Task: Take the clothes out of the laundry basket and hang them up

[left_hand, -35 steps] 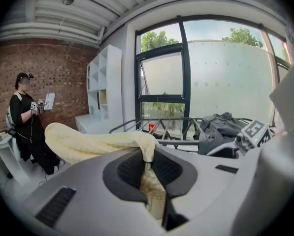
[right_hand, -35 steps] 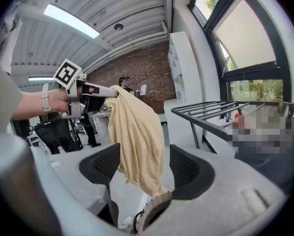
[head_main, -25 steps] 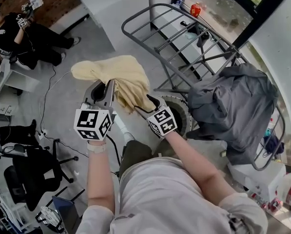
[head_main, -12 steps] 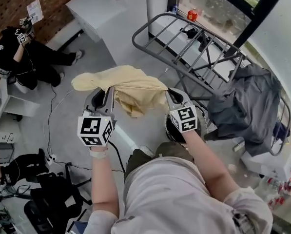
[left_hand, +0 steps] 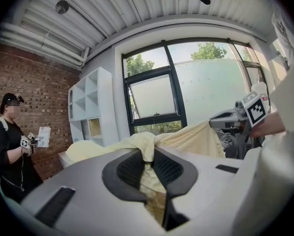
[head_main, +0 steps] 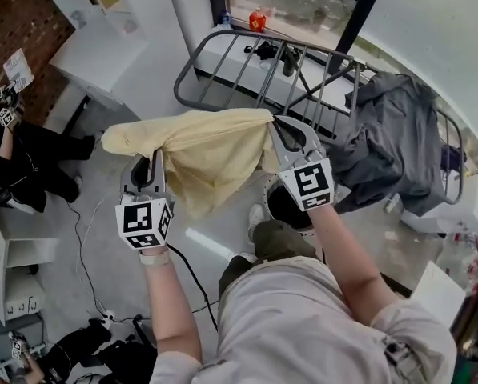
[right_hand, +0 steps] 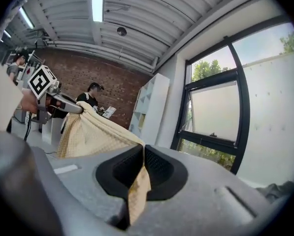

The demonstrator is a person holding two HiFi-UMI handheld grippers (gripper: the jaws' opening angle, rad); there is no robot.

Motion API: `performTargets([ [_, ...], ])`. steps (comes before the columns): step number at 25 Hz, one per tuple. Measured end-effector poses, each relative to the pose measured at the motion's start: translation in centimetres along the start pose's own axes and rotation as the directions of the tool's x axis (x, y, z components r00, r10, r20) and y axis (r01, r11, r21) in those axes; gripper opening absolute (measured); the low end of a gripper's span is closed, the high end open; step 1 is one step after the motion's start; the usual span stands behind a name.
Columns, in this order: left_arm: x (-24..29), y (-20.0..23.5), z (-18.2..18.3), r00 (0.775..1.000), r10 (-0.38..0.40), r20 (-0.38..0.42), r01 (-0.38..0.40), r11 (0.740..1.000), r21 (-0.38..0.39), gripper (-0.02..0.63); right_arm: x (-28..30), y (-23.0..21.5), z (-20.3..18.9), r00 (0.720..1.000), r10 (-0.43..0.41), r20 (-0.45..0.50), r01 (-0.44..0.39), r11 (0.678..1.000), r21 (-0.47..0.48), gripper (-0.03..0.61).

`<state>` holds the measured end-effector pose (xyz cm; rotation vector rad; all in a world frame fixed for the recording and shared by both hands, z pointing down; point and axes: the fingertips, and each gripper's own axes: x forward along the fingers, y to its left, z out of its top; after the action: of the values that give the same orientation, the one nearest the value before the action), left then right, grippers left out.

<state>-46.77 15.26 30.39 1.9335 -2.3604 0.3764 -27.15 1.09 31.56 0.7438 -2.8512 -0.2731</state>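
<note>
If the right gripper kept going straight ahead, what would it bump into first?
Probably nothing close. The right gripper, shut on the yellow cloth, faces open air, then the window frame by the white shelf unit. The drying rack seems lower; depth is unclear.

This looks like a loft-style lab or studio. It has a brick wall (right_hand: pixel 87 77), a ribbed metal ceiling (right_hand: pixel 137 23) with a strip light (right_hand: pixel 98 4), white cube shelves (left_hand: pixel 90 114) and tall windows (left_hand: pixel 186 87). A drying rack (head_main: pixel 247 62) stands at 12 o'clock, and a seated person (head_main: pixel 22 162) handles marker-tagged gear at 9 o'clock.

Grey garment (head_main: pixel 391 138) (draped) on rack (head_main: pixel 237 72).
</note>
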Motion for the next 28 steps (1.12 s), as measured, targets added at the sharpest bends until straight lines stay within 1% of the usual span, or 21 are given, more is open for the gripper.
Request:
performTargets([
  [4,7.2,-1.3,2.0,0.996,-0.083,0.02,0.081,0.992,0.097,0.038,1.6,-5.5,-0.2,0.992,-0.128,-0.009,0.128,0.992,-0.019,0.017],
  [8,14.9,-2.9,4.6,0.986,-0.161,0.031,0.154,0.974,0.164,0.04,3.6,-11.7,-1.0,0.973,-0.228,-0.041,0.227,0.973,-0.042,0.017],
  [13,24.3,-5.1,8.6,0.967,-0.254,0.034,0.237,0.937,0.255,0.044,6.0,-19.1,-1.8,0.937,-0.34,-0.08,0.337,0.94,-0.056,0.017],
  [15,27.6,-6.2,10.0,0.957,-0.288,0.032,0.269,0.922,0.277,0.044,6.7,-21.9,-2.1,0.92,-0.377,-0.102,0.374,0.926,-0.05,0.017],
  [17,30.7,-7.5,10.6,0.946,-0.325,0.019,0.306,0.907,0.288,0.046,7.3,-24.5,-2.6,0.903,-0.411,-0.125,0.409,0.912,-0.044,0.017],
  [21,37.0,-9.4,10.5,0.921,-0.389,-0.024,0.38,0.884,0.271,0.049,8.8,-28.9,-4.1,0.871,-0.457,-0.182,0.458,0.888,-0.04,0.017],
  [23,40.2,-10.4,9.9,0.904,-0.425,-0.05,0.423,0.866,0.267,0.051,9.6,-30.6,-5.3,0.85,-0.479,-0.219,0.483,0.875,-0.041,0.017],
  [25,43.6,-11.6,9.0,0.879,-0.47,-0.08,0.473,0.837,0.276,0.051,10.4,-32.3,-6.8,0.821,-0.505,-0.266,0.512,0.858,-0.047,0.017],
  [28,48.4,-13.1,7.0,0.833,-0.536,-0.138,0.552,0.787,0.276,0.054,12.1,-34.4,-9.5,0.775,-0.529,-0.347,0.549,0.835,-0.047,0.017],
])
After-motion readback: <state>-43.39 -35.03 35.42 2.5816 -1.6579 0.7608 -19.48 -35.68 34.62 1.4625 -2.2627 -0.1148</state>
